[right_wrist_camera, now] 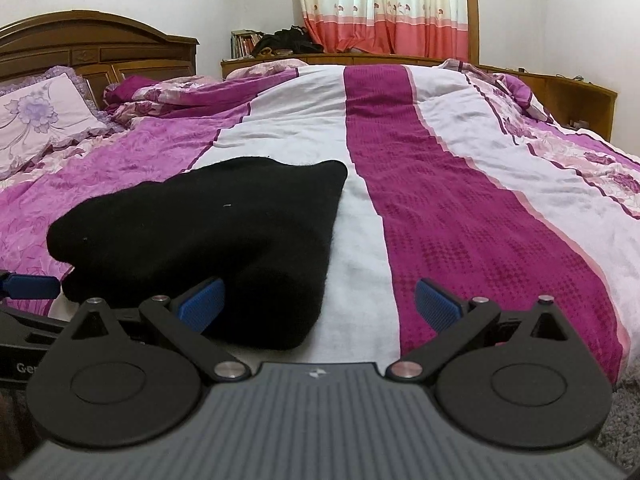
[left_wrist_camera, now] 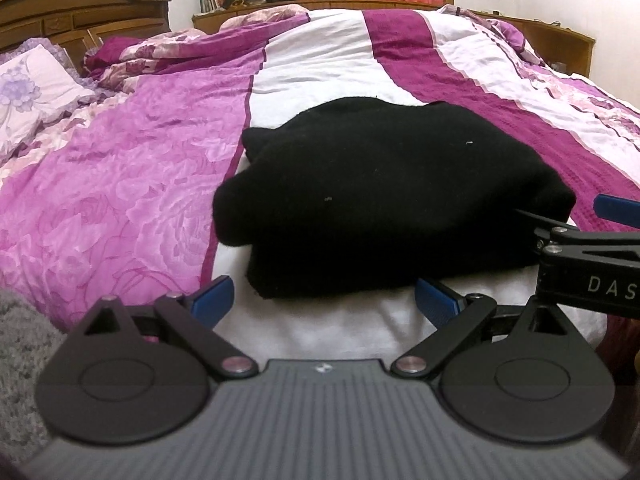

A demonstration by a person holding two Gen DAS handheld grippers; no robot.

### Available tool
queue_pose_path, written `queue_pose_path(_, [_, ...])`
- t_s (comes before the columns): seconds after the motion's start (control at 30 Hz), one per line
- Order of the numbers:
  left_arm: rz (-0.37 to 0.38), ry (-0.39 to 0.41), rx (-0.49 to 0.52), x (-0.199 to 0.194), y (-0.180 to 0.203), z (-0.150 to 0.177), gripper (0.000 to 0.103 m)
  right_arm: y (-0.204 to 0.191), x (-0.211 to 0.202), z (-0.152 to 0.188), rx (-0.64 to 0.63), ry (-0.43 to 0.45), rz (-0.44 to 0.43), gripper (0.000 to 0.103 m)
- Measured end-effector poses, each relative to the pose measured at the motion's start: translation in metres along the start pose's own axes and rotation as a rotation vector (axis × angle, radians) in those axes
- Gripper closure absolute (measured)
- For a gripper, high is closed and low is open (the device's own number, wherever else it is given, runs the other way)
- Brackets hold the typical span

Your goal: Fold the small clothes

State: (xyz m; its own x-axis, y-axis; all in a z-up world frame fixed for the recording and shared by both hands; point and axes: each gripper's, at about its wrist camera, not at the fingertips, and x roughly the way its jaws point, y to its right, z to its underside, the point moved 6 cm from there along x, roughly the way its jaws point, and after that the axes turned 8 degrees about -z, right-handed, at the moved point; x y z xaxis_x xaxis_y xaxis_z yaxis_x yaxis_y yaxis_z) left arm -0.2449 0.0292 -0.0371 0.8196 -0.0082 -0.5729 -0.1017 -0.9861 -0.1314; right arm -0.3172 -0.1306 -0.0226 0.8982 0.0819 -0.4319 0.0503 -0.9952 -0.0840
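Left gripper was spread wide, holding nothing, blue pads either side of the near edge of the black garment. Right gripper was equally wide and empty; its left pad sat against the garment's near right corner, the right pad over bare bed cover. Garment lay folded on the white stripe.

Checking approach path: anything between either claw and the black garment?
Nothing visible. The left claw is open right at the near edge of the black garment, only white bedspread between. The right claw is open at its near right corner.
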Motion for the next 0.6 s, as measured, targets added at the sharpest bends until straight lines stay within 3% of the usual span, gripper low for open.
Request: queue_pose_path(0.6, [-0.019,-0.020,-0.026,0.0026,-0.0045,0.0002,0.004,-0.0046,0.0026,0.0029,0.011,-0.002,0.007,0.000])
